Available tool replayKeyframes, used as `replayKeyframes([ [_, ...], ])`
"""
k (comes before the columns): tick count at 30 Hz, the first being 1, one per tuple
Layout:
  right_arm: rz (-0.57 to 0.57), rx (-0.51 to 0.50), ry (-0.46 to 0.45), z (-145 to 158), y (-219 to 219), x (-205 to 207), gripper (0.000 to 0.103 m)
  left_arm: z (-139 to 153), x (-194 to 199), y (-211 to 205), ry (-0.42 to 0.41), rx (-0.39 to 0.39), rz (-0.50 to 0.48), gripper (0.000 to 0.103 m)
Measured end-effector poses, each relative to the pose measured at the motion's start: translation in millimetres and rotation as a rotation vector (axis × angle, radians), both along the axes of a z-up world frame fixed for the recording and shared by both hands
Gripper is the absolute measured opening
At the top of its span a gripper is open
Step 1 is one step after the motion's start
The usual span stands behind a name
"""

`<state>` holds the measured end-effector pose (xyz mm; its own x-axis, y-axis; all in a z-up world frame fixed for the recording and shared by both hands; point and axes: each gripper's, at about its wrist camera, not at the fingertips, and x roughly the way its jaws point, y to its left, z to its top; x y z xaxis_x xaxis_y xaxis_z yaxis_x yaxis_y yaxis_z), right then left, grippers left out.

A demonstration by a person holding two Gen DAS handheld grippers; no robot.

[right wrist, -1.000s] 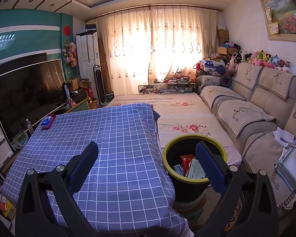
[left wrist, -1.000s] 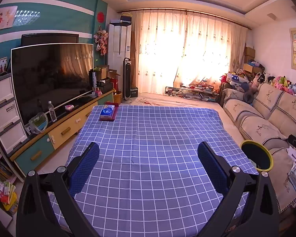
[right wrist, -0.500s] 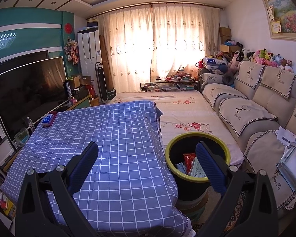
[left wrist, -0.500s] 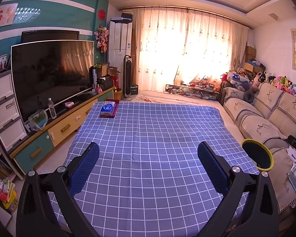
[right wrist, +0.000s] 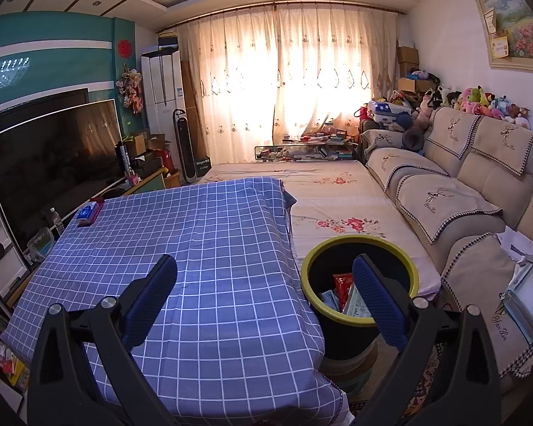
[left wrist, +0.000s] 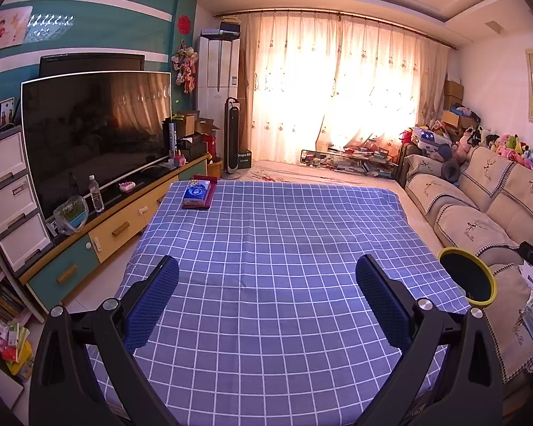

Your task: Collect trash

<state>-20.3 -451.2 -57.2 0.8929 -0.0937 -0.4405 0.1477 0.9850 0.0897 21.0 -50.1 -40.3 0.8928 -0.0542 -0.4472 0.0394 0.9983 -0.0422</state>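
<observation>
Red wrappers [right wrist: 342,284] visible inside bin [right wrist: 311,261], right view only

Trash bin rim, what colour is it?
Yellow-green rim on the black trash bin, clearest in the right wrist view.

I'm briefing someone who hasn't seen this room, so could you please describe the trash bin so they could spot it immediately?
Find the table under the blue checked cloth. Off its sofa-side edge, on the floor before the beige sofa, stands the trash bin. It is the only round black bucket with a yellow-green rim, and wrappers already lie inside.
</observation>
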Motion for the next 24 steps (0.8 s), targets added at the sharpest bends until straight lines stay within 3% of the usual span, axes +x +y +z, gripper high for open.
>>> replayKeyframes([
  [24,0.004,0.003,0.011,-6.1,-1.3,3.1,0.094,-3.6,0.9,-2.2,0.013,0.001,-0.003,0.098],
])
